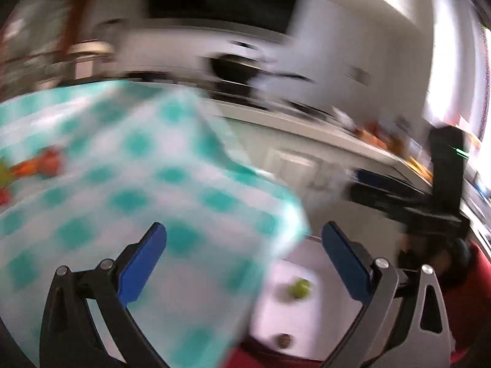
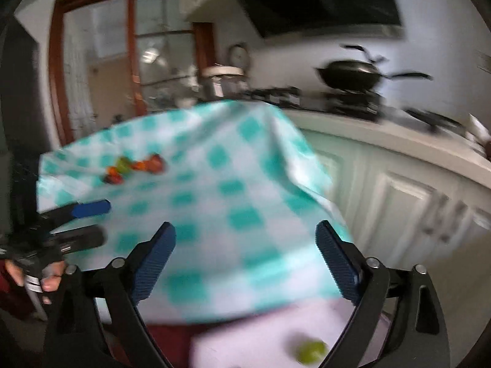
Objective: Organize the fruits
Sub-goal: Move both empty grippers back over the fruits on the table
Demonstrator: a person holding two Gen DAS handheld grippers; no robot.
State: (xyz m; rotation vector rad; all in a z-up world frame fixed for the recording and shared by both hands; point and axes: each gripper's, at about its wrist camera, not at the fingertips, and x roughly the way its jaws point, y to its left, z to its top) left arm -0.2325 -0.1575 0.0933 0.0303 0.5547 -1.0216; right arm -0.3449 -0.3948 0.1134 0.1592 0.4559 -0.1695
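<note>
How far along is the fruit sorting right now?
Done: one green fruit lies in the white container, with a small brown item near it. In hand: nothing; the left gripper and right gripper are both open with empty jaws. Left: a cluster of red, orange and green fruits sits on the checkered cloth.

Left tongs (image 1: 244,237) and right tongs (image 2: 245,239) both spread wide, empty, tilted slightly downward.
</note>
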